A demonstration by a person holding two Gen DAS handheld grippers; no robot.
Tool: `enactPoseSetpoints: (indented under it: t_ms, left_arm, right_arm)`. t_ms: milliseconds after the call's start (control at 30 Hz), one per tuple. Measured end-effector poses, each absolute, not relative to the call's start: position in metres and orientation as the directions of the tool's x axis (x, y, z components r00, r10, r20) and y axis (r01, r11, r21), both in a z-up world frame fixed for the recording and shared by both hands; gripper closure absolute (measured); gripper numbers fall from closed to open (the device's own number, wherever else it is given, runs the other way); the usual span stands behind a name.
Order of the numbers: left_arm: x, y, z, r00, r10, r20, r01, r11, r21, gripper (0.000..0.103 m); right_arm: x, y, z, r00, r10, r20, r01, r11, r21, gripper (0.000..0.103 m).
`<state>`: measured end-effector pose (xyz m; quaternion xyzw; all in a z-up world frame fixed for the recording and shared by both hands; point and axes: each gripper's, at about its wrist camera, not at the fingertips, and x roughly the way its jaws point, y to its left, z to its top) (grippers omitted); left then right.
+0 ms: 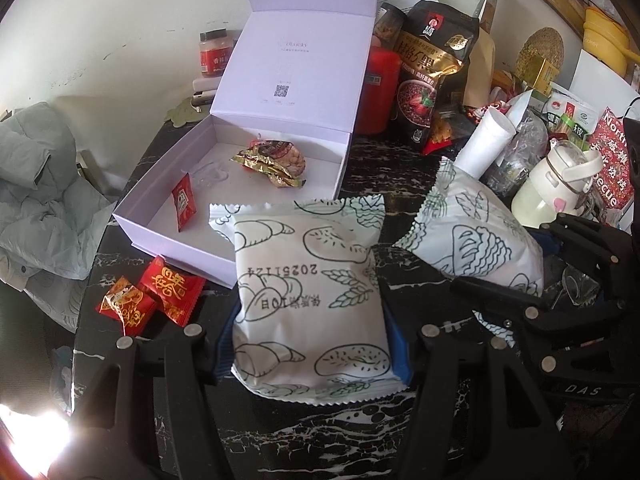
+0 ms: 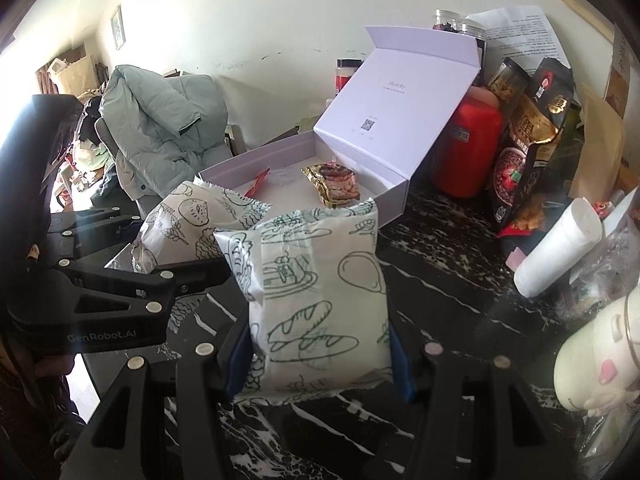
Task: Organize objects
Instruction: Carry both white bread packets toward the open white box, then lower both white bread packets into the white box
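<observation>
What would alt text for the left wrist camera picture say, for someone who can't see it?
The left gripper clamps a white bread-print snack packet above a black marble table. Behind lies an open lilac box holding a gold-wrapped snack and a red sachet; the right gripper holds a matching packet.

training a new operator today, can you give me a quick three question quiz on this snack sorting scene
1. True or false: both the left gripper and the right gripper hold a white printed bread packet between their fingers.
2. Multiple choice: what already lies inside the open lavender box? A) only a paper roll B) a gold-wrapped snack and a small red sachet C) a red canister
3. Fill in: the two red candies lie on the dark marble table, ______ the box.

Key: 1 true; 2 B; 3 outside
</observation>
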<state>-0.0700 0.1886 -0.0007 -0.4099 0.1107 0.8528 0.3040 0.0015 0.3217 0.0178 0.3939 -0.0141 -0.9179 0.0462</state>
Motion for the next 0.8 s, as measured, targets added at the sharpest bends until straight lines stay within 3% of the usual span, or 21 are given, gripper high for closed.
enactPoseSetpoints:
  t_ms: [800]
  left_arm:
    - [-0.155,0.198,0.012,-0.515,0.428,-0.743,-0.572,-0.817,-0.074,0.045]
  right_arm:
    - [-0.088,0.334,0.04,-0.719,-0.122,-0.684,0.123,-0.991,0.048,0.045]
